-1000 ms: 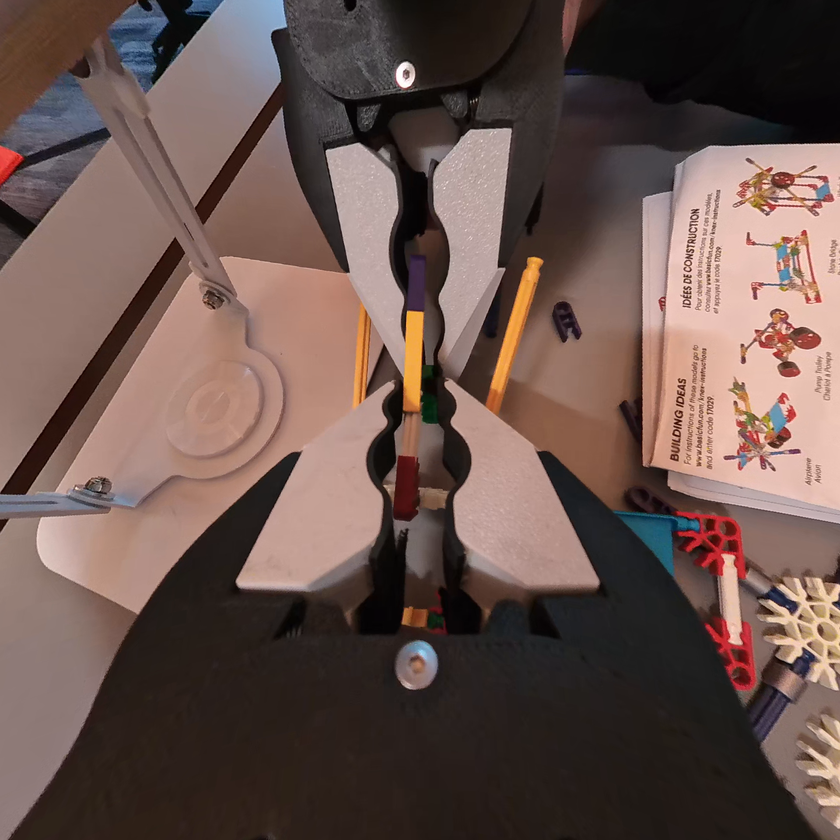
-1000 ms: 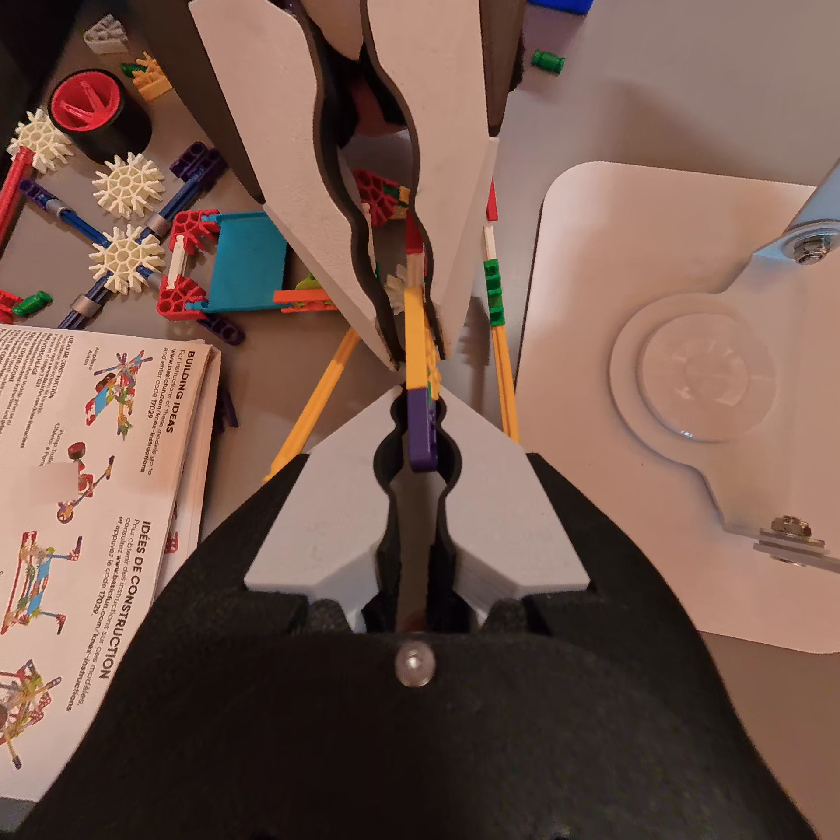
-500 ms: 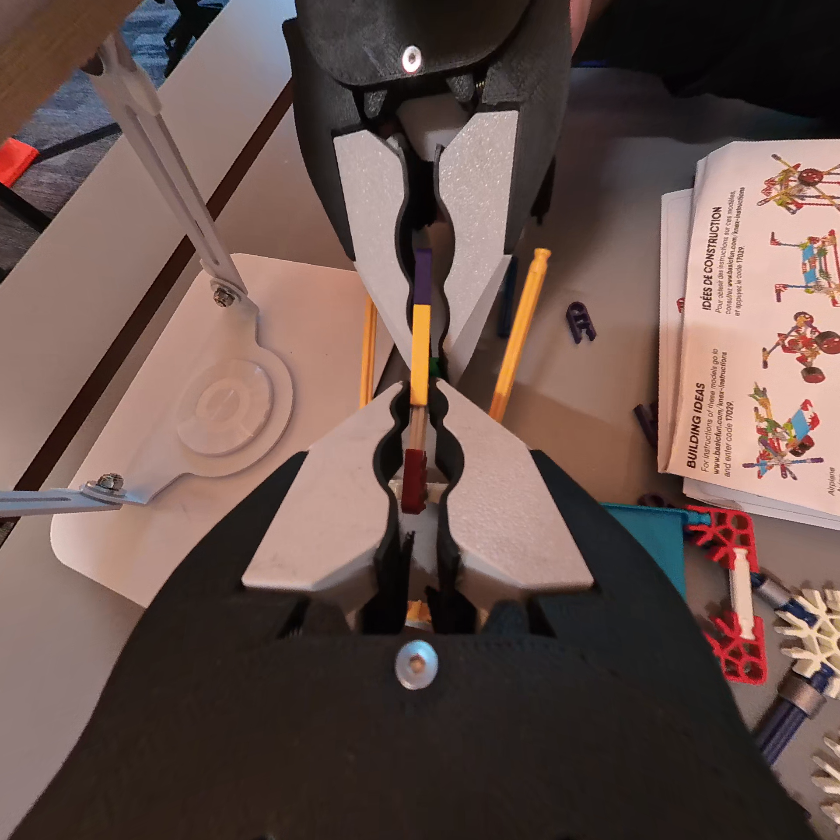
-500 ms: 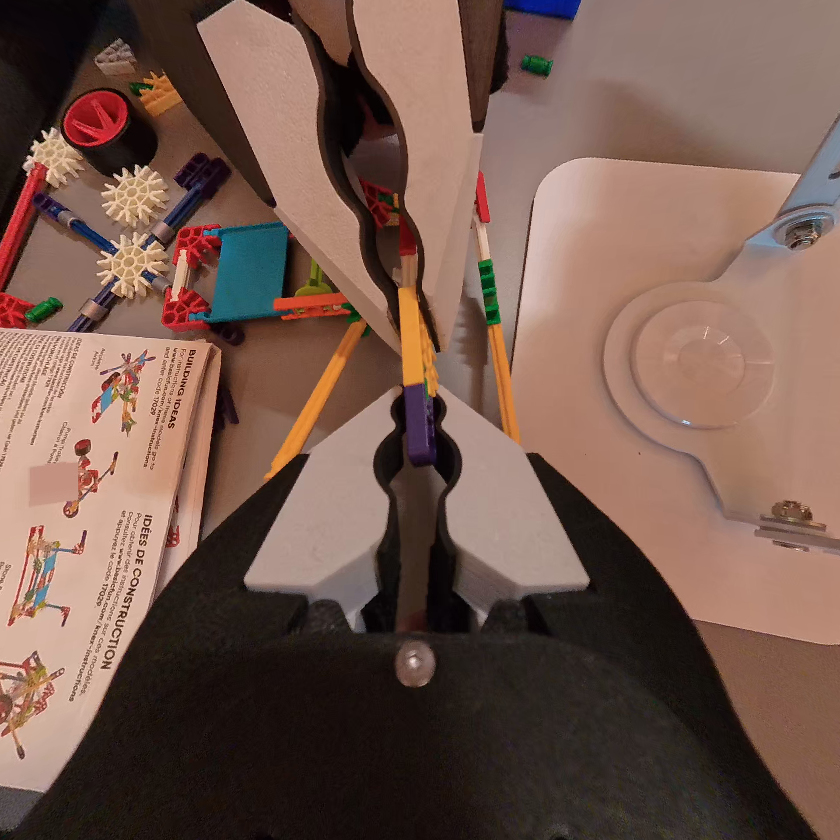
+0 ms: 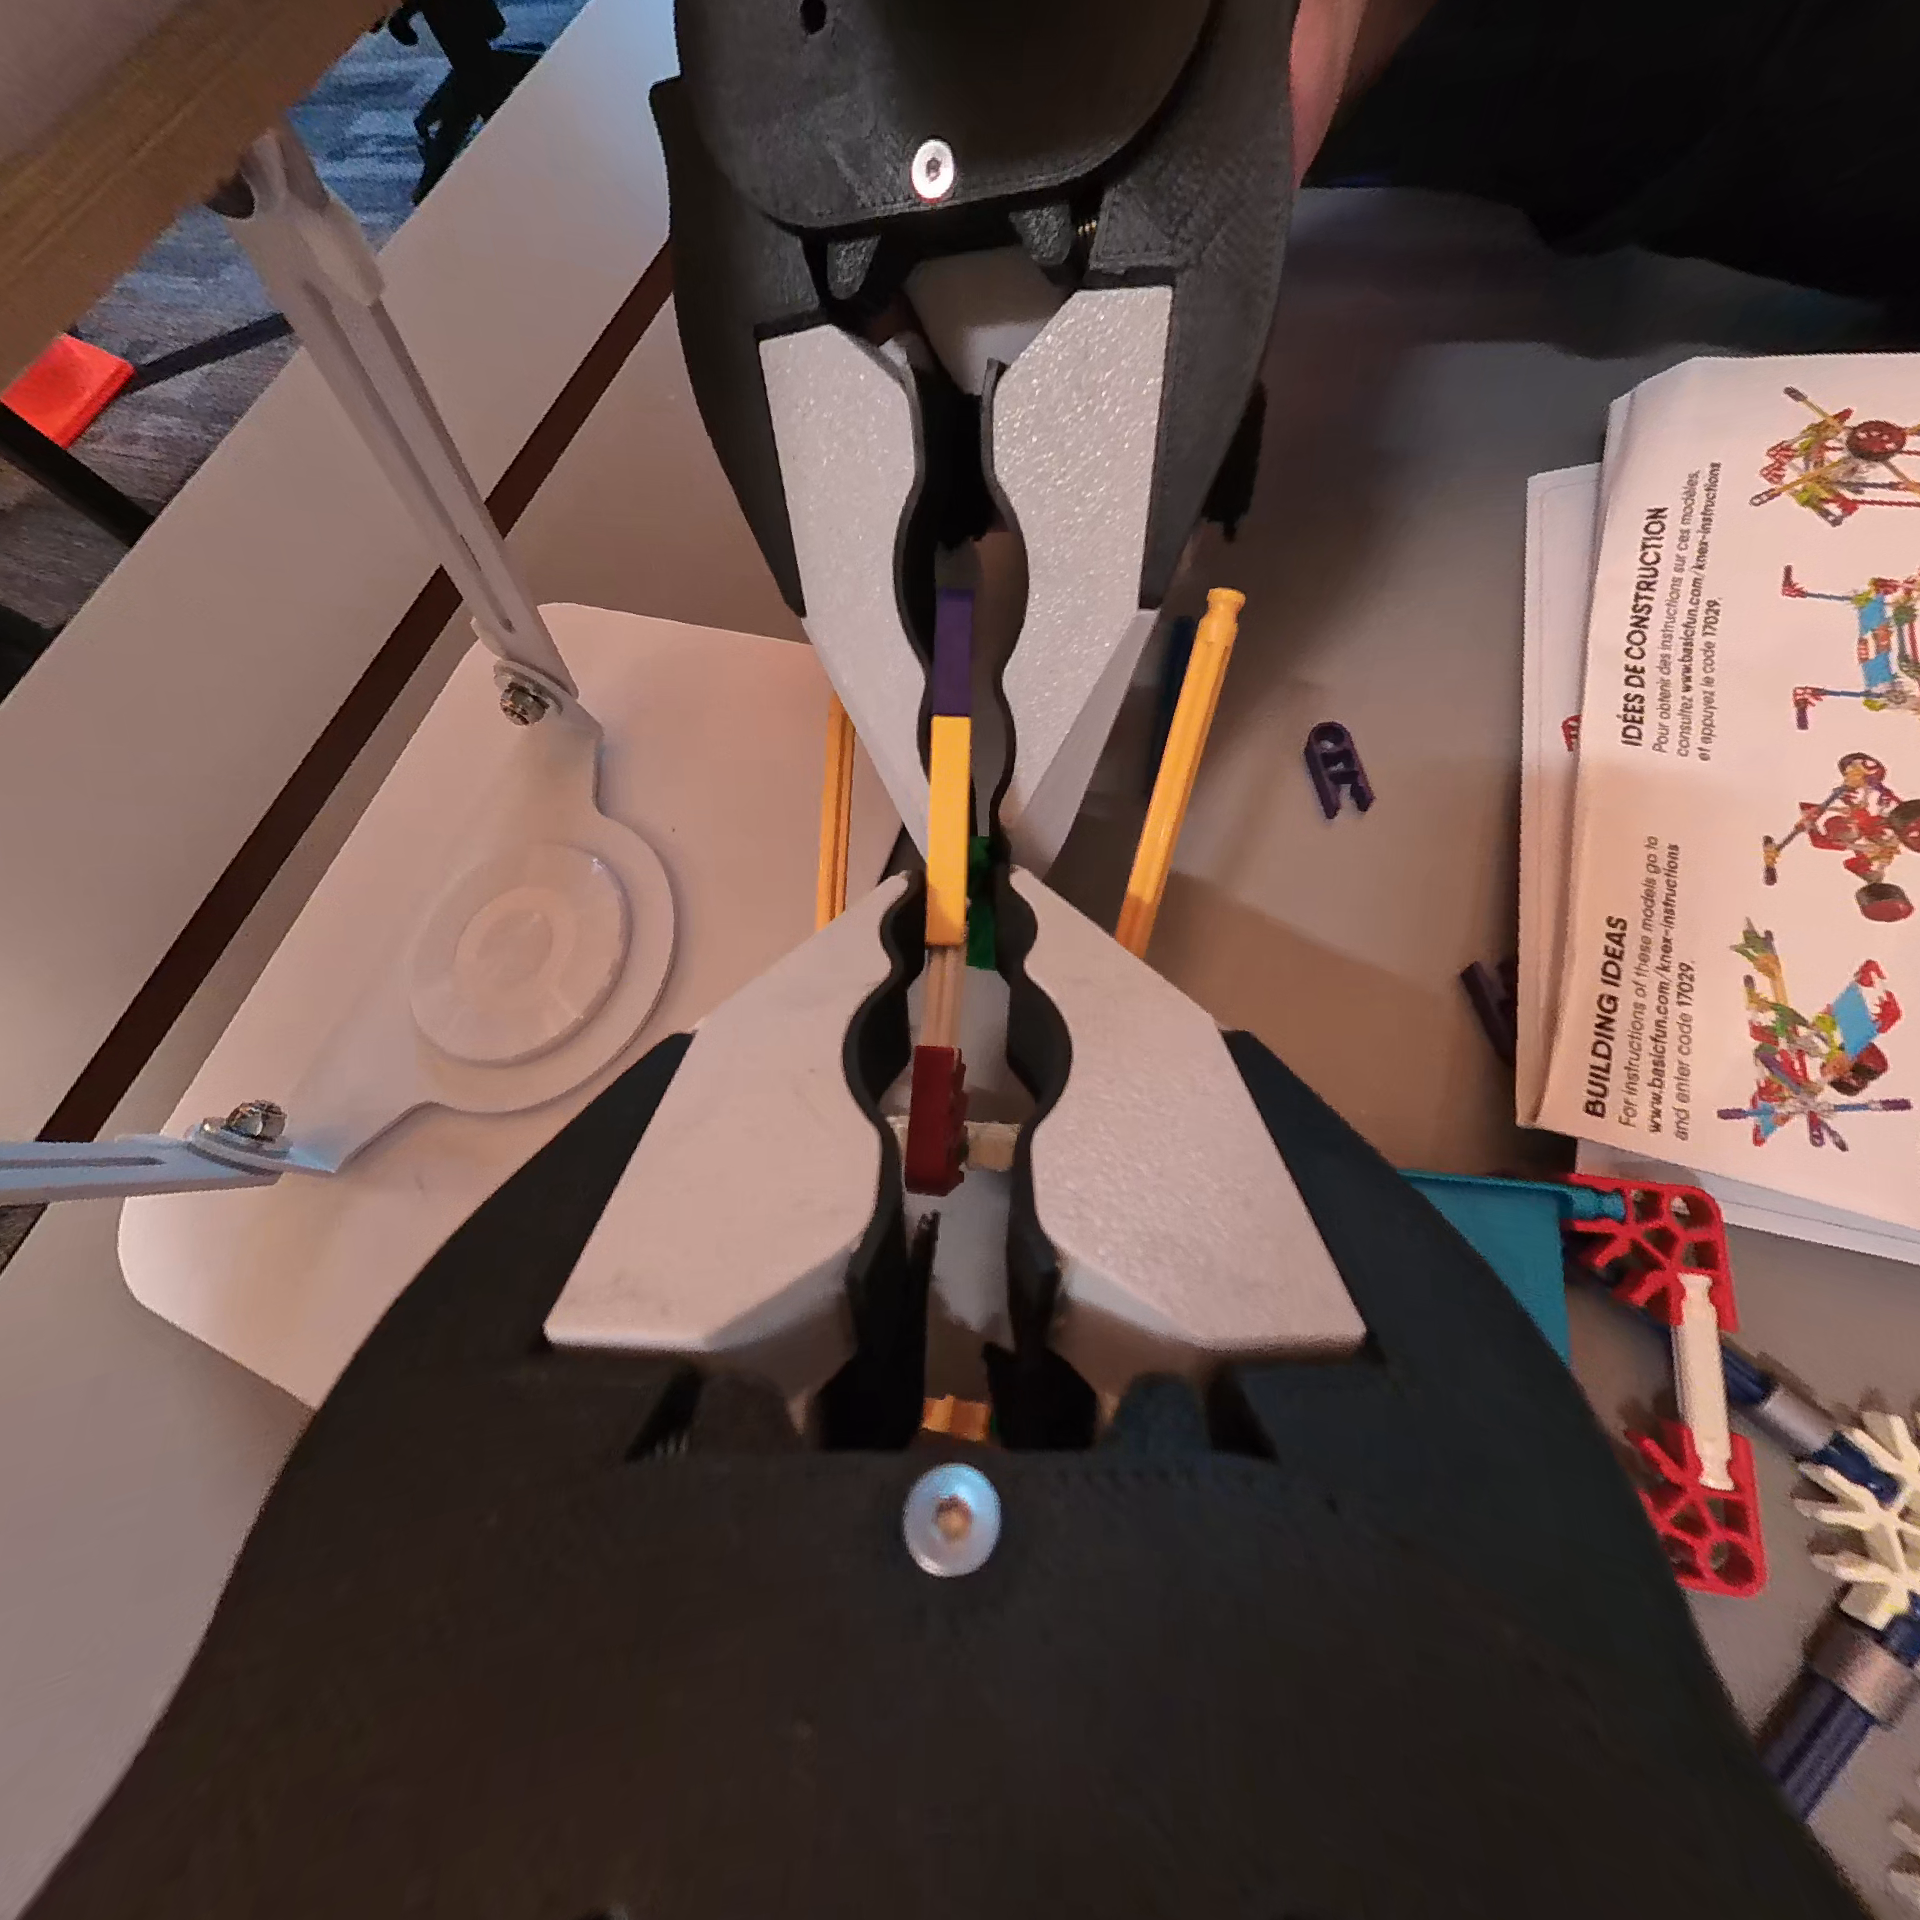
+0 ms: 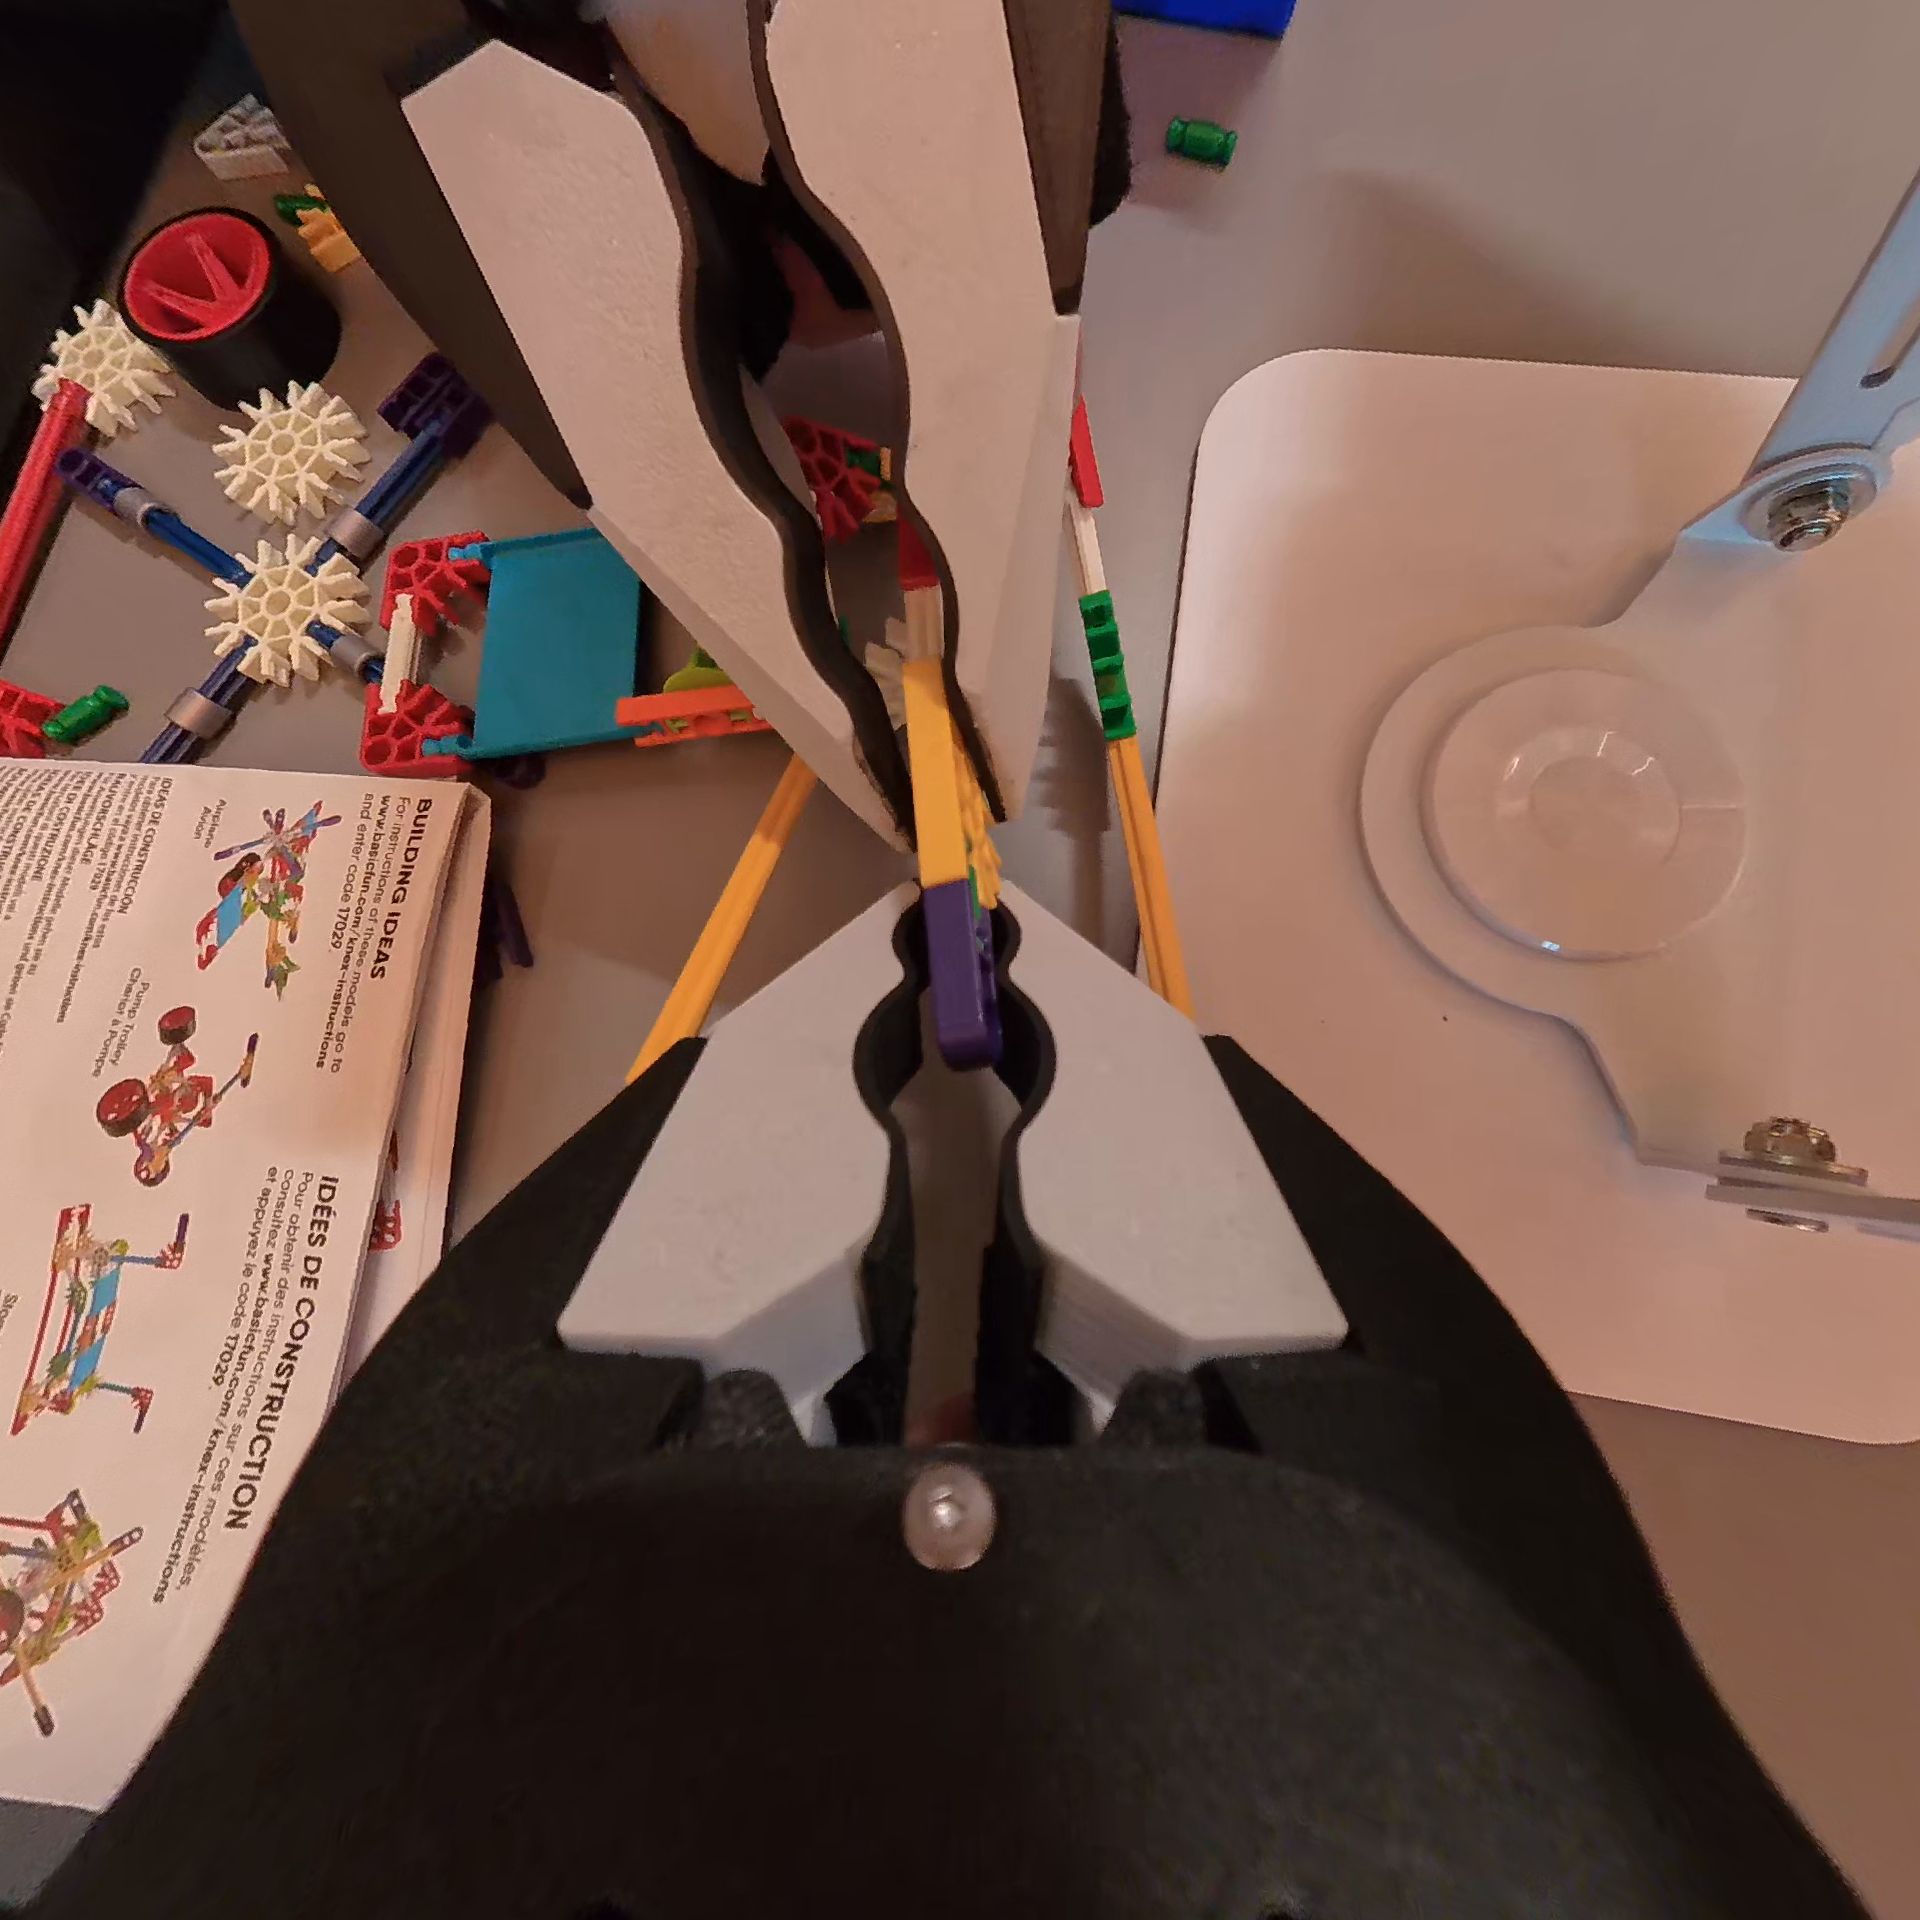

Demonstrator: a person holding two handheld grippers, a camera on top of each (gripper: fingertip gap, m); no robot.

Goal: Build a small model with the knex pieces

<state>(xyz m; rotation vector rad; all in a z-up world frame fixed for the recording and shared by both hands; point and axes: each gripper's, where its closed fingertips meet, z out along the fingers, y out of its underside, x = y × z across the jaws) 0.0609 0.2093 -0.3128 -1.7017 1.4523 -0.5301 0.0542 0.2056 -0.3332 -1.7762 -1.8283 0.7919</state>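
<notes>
My two grippers meet tip to tip over the table, both on one small toy rod assembly. My left gripper is shut on its red connector and short white rod. The yellow piece spans the gap between the tips. My right gripper is shut on the purple connector at the other end. In the left wrist view the right gripper comes down from the top with the purple connector between its fingers. In the right wrist view the left gripper comes from the top.
An instruction booklet lies beside the grippers. A white base plate carries metal arms. Loose yellow rods, a blue panel with red connectors, white snowflake connectors and a black wheel lie around. The grippers are tip to tip, or close to it.
Both grippers keep their hold on the assembly. The pair has shifted slightly together over the table, so the booklet and loose parts sit a little differently in both views.
</notes>
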